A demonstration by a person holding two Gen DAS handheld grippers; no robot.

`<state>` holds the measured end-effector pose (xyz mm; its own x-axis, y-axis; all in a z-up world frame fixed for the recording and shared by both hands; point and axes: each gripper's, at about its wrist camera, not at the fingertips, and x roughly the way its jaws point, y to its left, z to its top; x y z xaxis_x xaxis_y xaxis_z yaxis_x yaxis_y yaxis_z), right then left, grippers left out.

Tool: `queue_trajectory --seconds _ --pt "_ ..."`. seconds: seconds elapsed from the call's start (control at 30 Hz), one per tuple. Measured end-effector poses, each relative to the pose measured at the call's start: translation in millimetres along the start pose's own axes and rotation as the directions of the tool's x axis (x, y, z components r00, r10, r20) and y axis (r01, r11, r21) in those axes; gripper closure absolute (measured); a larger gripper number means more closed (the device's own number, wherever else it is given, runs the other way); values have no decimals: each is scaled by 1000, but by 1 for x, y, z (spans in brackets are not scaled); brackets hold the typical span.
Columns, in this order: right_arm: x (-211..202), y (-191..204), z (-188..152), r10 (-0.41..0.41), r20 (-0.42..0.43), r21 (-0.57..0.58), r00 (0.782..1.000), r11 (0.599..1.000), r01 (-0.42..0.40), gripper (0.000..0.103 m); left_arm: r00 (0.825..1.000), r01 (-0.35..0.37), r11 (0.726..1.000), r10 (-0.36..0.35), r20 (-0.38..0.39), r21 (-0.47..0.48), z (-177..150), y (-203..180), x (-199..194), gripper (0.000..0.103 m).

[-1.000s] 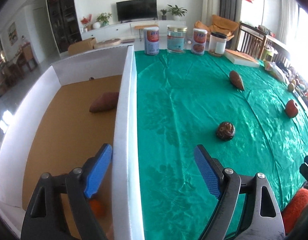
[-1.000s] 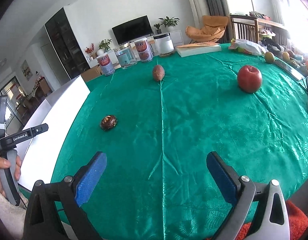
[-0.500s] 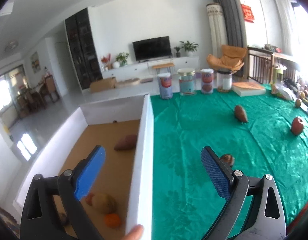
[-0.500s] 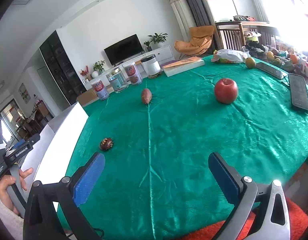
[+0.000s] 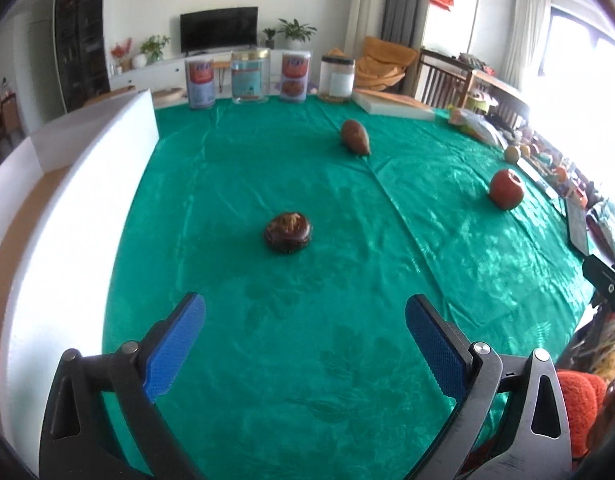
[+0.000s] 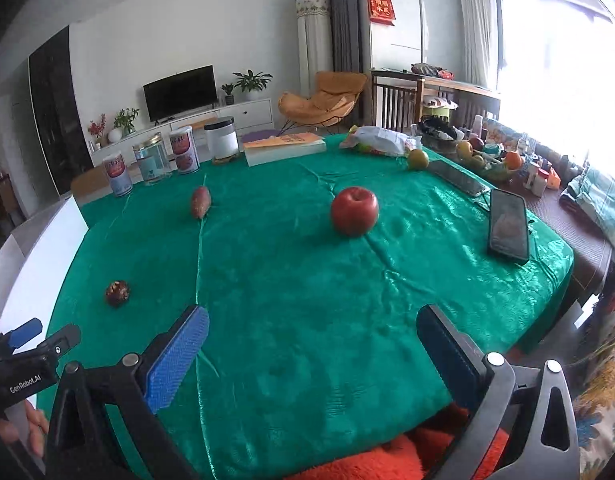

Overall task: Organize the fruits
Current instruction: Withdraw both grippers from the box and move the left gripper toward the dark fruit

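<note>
Tongs on the left [image 5: 305, 334] and right [image 6: 313, 342] gape wide, empty, above shiny green cloth [image 5: 347, 240]; round wrinkled dark fruit [image 5: 288, 233] sits beside smooth white box wall [image 5: 87, 200]; glossy red apple [image 6: 354, 216] apart.

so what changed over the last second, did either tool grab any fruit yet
No grab yet. The left tool swung right, away from over the white box, and now faces the dark round fruit on the green cloth. The right tool tilted up and turned toward the red apple. Both remain open and empty. The dark fruit, apple and brown oval fruit have not moved.
</note>
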<state>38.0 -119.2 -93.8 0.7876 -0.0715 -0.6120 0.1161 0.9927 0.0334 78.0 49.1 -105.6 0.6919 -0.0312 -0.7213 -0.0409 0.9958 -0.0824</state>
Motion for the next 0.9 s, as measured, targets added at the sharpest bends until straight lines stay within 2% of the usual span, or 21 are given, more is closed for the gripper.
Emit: queue_trajectory --seconds 0.17,0.3,0.4,0.7,0.9 --pt "1 5 -5 18 23 -11 1000 1000 -18 0 999 -31 1000 31 -22 -2 -10 7 26 3" --pt "11 -3 -6 50 -19 36 999 998 -49 0 997 8 999 -11 -72 -45 -19 12 42 3" --pt "13 -8 -6 67 -27 67 997 996 -65 0 999 17 1000 -18 -51 -13 -17 7 43 3" --pt "14 -8 -6 73 -34 69 997 995 -71 0 995 46 999 -46 -83 4 -18 1 55 3" --pt "13 -10 -6 79 -30 80 996 994 -76 0 996 54 997 -51 -72 46 -22 -5 54 3"
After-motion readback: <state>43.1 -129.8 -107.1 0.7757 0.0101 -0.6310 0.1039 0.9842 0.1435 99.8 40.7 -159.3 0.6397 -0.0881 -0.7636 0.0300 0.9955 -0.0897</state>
